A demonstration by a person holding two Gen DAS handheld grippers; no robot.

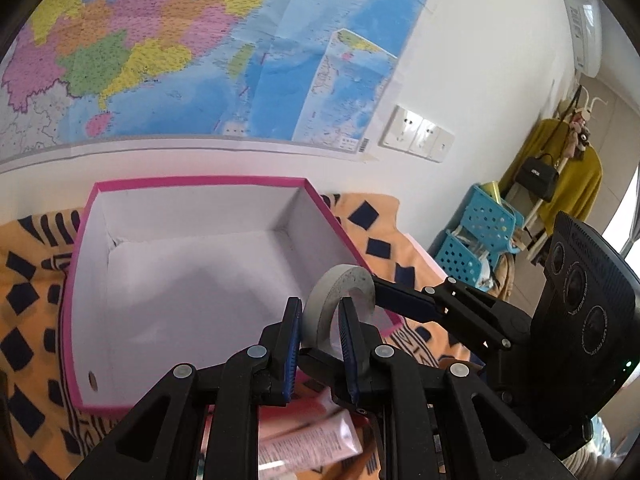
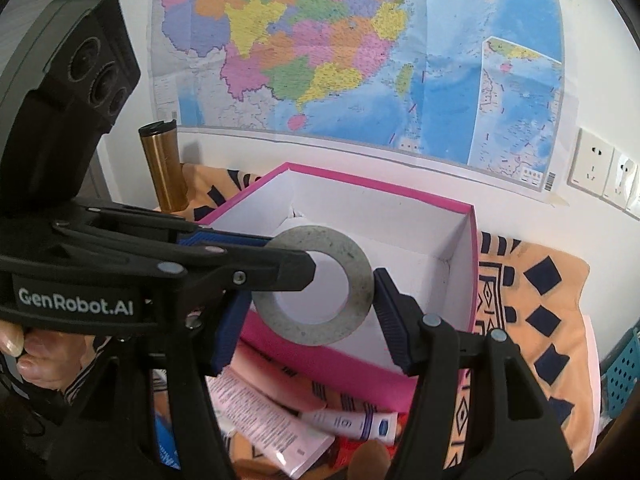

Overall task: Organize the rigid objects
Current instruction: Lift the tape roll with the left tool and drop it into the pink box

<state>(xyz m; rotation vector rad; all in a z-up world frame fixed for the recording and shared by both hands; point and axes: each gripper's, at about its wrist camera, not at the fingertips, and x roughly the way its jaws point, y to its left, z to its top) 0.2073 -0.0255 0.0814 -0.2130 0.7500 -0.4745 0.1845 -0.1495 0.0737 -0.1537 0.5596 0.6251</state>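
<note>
Grey tape roll (image 1: 344,304), left hand-held gripper (image 1: 320,344) clamped

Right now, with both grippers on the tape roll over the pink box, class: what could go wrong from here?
1. The left gripper pinches only one wall of the tape roll, so the roll could swivel or slip.
2. The right gripper spans the roll's outer edge; if the hands drift apart, the roll may twist free.
3. It hangs near the box's front wall, so an early release may land it outside, on the tubes.
</note>
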